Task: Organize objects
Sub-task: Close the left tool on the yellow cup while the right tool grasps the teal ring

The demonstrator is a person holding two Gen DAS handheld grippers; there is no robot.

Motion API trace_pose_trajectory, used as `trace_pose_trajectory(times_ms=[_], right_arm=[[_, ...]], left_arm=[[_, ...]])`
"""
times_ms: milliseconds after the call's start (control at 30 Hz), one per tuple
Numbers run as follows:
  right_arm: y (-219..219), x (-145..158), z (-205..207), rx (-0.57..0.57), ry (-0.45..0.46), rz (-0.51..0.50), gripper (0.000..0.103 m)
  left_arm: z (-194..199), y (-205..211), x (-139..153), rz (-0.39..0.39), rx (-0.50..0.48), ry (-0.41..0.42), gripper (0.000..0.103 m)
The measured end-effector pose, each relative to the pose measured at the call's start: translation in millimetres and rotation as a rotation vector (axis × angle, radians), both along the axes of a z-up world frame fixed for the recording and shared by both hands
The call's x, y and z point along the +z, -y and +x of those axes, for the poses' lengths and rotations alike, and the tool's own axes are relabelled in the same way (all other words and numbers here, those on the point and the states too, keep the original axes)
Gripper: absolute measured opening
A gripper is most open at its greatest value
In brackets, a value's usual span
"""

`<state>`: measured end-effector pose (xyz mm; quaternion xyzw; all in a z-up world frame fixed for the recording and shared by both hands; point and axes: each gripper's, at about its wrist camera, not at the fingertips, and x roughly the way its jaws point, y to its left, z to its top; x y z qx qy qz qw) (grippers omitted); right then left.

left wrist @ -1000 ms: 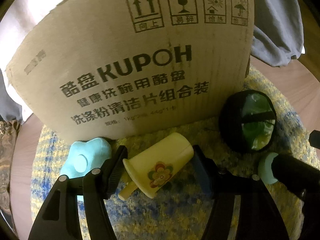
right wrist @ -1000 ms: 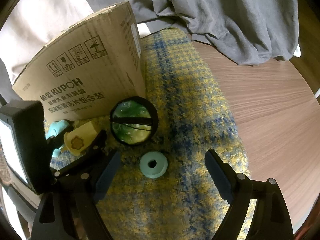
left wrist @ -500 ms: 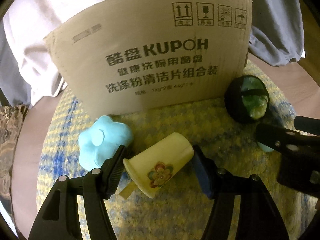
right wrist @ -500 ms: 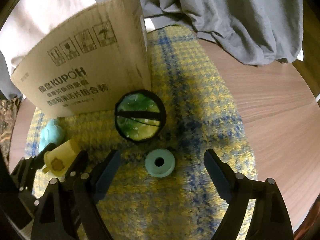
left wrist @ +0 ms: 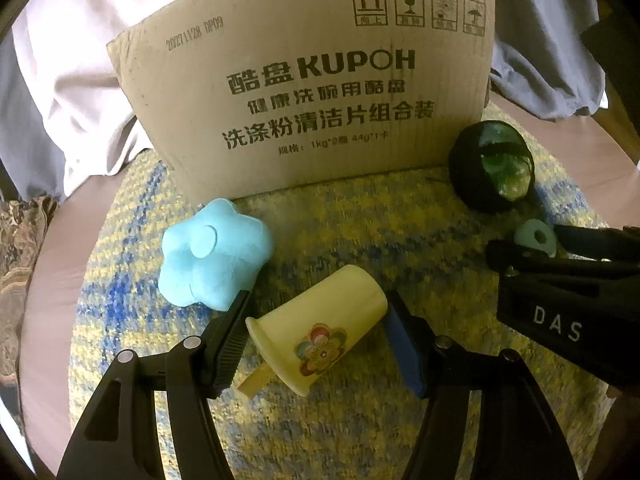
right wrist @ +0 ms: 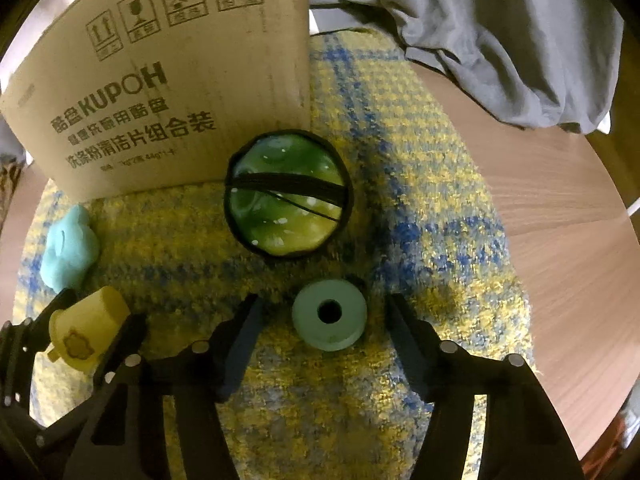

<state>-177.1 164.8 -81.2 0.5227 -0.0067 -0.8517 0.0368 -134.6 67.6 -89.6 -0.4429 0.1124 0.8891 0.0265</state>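
Right gripper (right wrist: 324,344) has lowered over teal ring (right wrist: 329,314), jaws released astride | left gripper (left wrist: 316,344) level, jaws grasping yellow popsicle toy (left wrist: 320,336) | mat (right wrist: 420,208).

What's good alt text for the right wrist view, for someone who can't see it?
The open right gripper straddles a teal ring lying flat on a yellow-and-blue woven mat, its fingers not touching it. Beyond sit a black-rimmed green round object and a KUPOH cardboard box; far left, the left gripper holds a yellow cup-shaped toy beside a light-blue flower-shaped toy.
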Motion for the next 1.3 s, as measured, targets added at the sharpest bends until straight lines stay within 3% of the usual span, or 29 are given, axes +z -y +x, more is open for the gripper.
trace_pose_trajectory(times_ms=[133, 233, 1000, 1167, 1233, 1300], right_arm=[[-1, 2, 0, -0.005, -0.007, 0.003, 0.041], [-2, 4, 2, -0.004, -0.011, -0.002, 0.039], [-23, 33, 19, -0.050, -0.059, -0.087, 0.038], [-31, 43, 21, -0.065, -0.084, -0.083, 0.028], [-34, 47, 21, -0.063, -0.090, -0.080, 0.018], [-34, 50, 23, -0.057, -0.095, -0.081, 0.016]], left_arm=[[-1, 0, 0, 0.003, 0.001, 0.000, 0.064], [0, 0, 0, 0.004, 0.003, 0.001, 0.064], [6, -2, 20, 0.016, 0.005, -0.026, 0.064], [6, -4, 23, 0.019, 0.002, -0.032, 0.064], [6, -5, 24, 0.021, -0.001, -0.034, 0.064], [7, -7, 26, 0.026, -0.004, -0.036, 0.064]])
